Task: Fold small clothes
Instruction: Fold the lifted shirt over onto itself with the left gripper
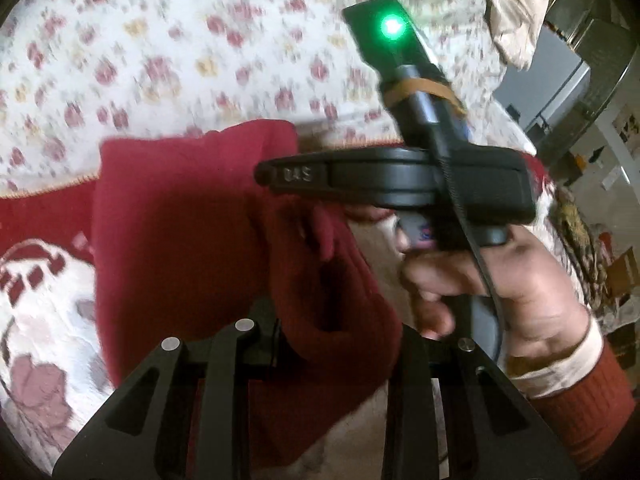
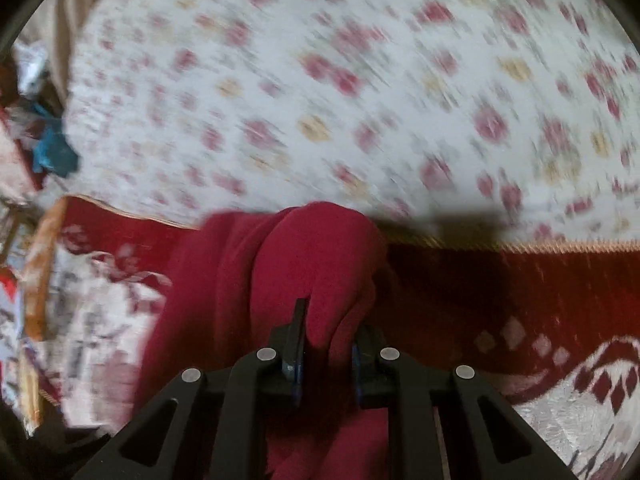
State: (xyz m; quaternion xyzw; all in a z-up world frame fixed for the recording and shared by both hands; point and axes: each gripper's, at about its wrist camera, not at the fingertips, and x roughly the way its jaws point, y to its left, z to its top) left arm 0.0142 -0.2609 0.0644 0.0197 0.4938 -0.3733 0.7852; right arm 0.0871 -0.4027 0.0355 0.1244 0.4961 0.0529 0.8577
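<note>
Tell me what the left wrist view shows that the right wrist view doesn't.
Only the left wrist view: the right gripper seen from outside, its green light, and the hand holding it. Only the right wrist view: blue cloth at the left edge. Both: the red garment pinched in the jaws, the floral sheet and the red patterned blanket.

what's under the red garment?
The red garment hangs over a red-and-white patterned blanket, with a floral sheet beyond. Whatever lies directly beneath its folds is covered.
</note>
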